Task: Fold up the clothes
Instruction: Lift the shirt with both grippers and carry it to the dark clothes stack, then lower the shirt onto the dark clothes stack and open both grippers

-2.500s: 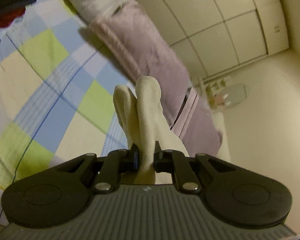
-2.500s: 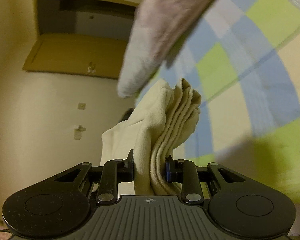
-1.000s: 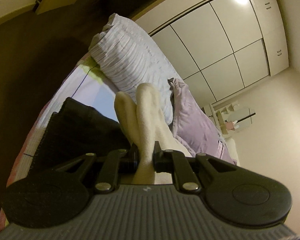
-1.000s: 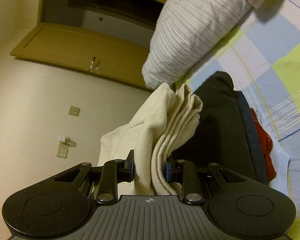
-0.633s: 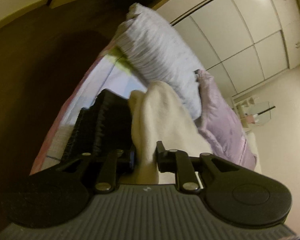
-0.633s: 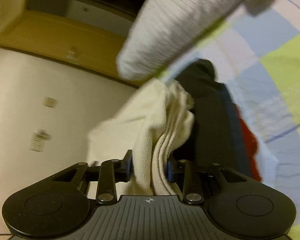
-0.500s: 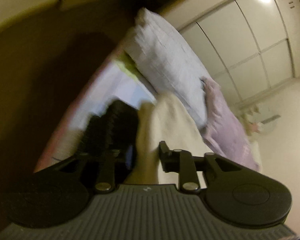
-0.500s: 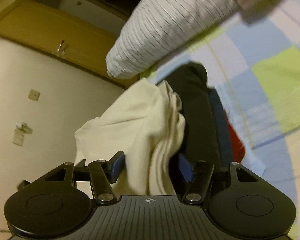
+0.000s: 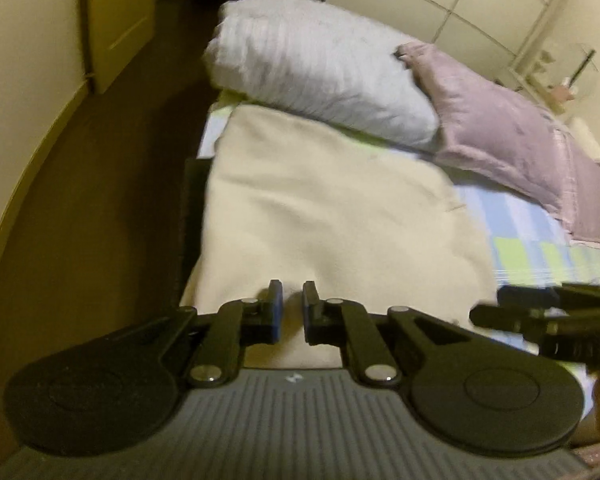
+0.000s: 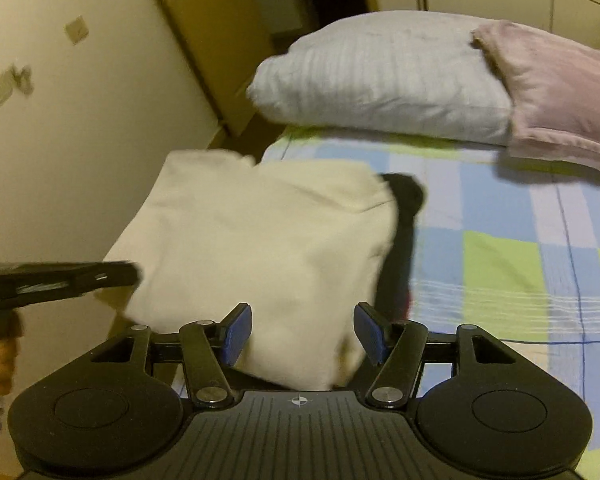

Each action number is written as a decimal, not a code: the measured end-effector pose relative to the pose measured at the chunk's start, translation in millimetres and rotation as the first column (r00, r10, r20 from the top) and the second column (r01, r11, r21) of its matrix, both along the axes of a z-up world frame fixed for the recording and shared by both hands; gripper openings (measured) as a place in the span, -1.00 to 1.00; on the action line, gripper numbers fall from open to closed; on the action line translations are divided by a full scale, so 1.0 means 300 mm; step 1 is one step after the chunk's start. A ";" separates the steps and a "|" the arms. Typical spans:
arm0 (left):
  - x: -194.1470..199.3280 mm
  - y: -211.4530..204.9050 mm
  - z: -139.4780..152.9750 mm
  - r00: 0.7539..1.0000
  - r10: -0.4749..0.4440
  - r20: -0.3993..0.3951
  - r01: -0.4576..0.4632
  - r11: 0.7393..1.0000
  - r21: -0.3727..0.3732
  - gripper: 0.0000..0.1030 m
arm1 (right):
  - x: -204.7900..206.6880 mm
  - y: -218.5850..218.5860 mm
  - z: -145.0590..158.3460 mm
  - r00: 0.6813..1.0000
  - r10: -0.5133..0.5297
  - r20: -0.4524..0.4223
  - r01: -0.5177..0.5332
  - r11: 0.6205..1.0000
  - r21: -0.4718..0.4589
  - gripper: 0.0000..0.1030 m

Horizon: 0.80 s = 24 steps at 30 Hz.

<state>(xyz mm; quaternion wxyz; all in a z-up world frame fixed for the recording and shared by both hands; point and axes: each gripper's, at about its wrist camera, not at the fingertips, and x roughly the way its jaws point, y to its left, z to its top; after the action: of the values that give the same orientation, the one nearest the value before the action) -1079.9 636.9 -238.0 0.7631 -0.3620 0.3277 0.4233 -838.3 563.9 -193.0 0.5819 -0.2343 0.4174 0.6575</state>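
Cream garment released on the bed

The right hand-held gripper [image 10: 302, 334] stands open over the folded cream garment [image 10: 260, 248], which lies on a dark garment [image 10: 404, 216]; the left hand-held gripper [image 10: 60, 276] is beside the cream garment, the striped pillow [image 10: 380, 80] beyond it

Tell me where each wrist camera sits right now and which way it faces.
Left wrist: on the left gripper, looking along its nearly closed fingers over the cream garment toward the pillows; the right gripper enters at right.
Right wrist: on the right gripper, jaws open, looking over the same garment; the left gripper and hand enter at left.
Shared: garment, white pillow, pink pillow, checked bedsheet.
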 end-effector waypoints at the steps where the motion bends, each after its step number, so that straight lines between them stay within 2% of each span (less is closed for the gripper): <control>1: -0.004 0.007 -0.015 1.000 0.003 0.001 -0.003 1.000 -0.005 -0.86 | -0.031 0.014 -0.018 1.000 0.010 0.016 -0.009 1.000 -0.016 0.18; 3: -0.014 0.015 -0.036 1.000 0.001 -0.005 -0.001 1.000 -0.005 -0.86 | -0.086 0.048 -0.065 0.996 0.010 0.086 -0.006 0.999 -0.053 0.18; 6: -0.035 0.028 -0.072 1.000 0.012 -0.005 -0.012 1.000 -0.010 -0.91 | -0.115 0.089 -0.116 0.993 -0.006 0.117 0.016 0.996 -0.089 0.19; 9: -0.065 0.055 -0.083 0.998 0.056 0.020 -0.056 0.998 -0.038 -0.95 | -0.128 0.109 -0.120 0.991 0.010 0.130 0.002 0.996 -0.089 0.19; 11: -0.062 0.056 -0.055 0.998 0.055 0.022 -0.054 0.997 -0.047 -0.95 | -0.118 0.110 -0.103 0.992 0.010 0.128 0.002 0.995 -0.098 0.19; 14: -0.047 0.047 0.005 1.000 0.017 -0.011 -0.017 1.000 -0.013 -0.94 | -0.084 0.105 -0.058 0.994 -0.006 0.110 0.017 0.995 -0.102 0.18; 16: -0.039 0.056 0.046 1.000 0.014 -0.013 -0.014 1.000 0.013 -0.94 | -0.061 0.100 -0.004 0.995 -0.028 0.099 0.035 0.997 -0.062 0.18; 19: -0.026 0.103 0.090 1.000 0.014 0.026 -0.015 0.999 0.052 -0.93 | -0.019 0.143 0.044 0.994 -0.085 0.074 0.086 0.996 -0.006 0.18; 24: 0.046 0.258 0.068 0.999 -0.005 0.051 0.000 0.995 0.095 -0.93 | 0.064 0.297 0.003 0.977 -0.208 0.041 0.207 0.978 0.016 0.18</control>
<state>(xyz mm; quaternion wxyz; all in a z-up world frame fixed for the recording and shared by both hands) -1066.0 714.3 -217.7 0.7882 -0.3357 0.2879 0.4279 -819.1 652.9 -192.1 0.6575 -0.2000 0.4232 0.5904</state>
